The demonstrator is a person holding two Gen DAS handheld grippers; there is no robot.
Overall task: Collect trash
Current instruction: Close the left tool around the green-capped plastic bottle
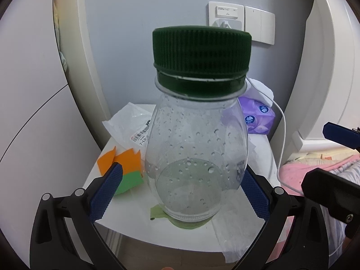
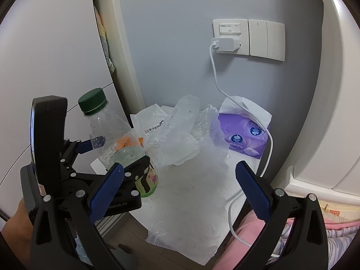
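On the white nightstand (image 1: 126, 222) by a grey wall, we see the left gripper (image 1: 180, 191) w/ fingers around the upright green-capped bottle (image 1: 195, 148), seemingly touching it, right gripper (image 2: 180, 189) spread over crumpled plastic (image 2: 186, 180).

The purple tissue pack (image 2: 244, 136) bears the brand "Vinda" on its round blue badges; the characters under it are too small to read. A white bag (image 1: 132, 127) carries a barcode label starting "7-L0-". The left claw's (image 2: 117, 155) base shows embossed letters, unreadable. Print on the wall socket (image 2: 229, 28) is too small.
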